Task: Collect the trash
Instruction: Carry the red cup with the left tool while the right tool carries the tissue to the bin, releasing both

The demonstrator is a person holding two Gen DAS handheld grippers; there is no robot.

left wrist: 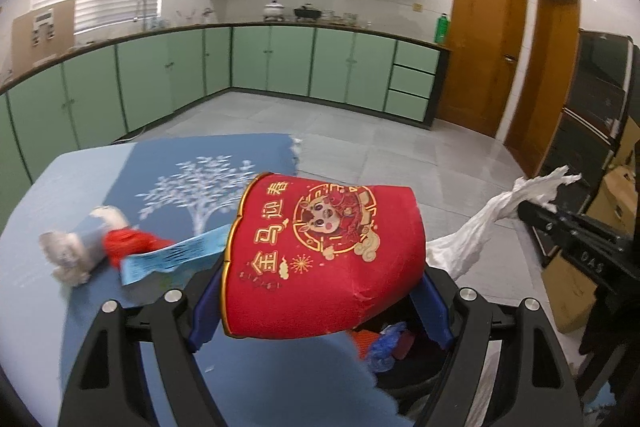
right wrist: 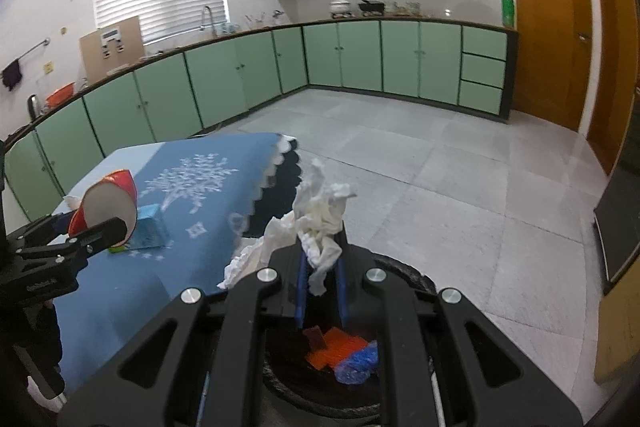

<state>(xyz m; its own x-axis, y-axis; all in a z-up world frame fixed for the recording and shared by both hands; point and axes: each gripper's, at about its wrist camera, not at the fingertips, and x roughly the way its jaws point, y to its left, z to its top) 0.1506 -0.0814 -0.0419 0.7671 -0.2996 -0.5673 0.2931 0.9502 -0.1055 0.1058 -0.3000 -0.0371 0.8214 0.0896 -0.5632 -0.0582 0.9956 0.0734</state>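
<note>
Glossy red paper cup (left wrist: pixel 320 259), crumpled white tissue (right wrist: pixel 320 223), matt blue cloth tablecloth (right wrist: pixel 216 187).

A blue tablecloth (right wrist: pixel 224 163) with a white tree print covers the table. Beyond the tablecloth, green base cabinets (right wrist: pixel 360 55) run along the walls under a dark countertop (left wrist: pixel 280 23). Above those cabinets sit a white pot (right wrist: pixel 340 5) and a green bottle (right wrist: pixel 507 9); a wooden door (right wrist: pixel 548 27) stands to their right.

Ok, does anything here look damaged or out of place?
Yes. The red paper cup in the left gripper is squashed, its rim bent out of round and its wall creased. Crumpled tissue, a red scrap and a blue paper strip lie strewn on the blue tablecloth.
</note>
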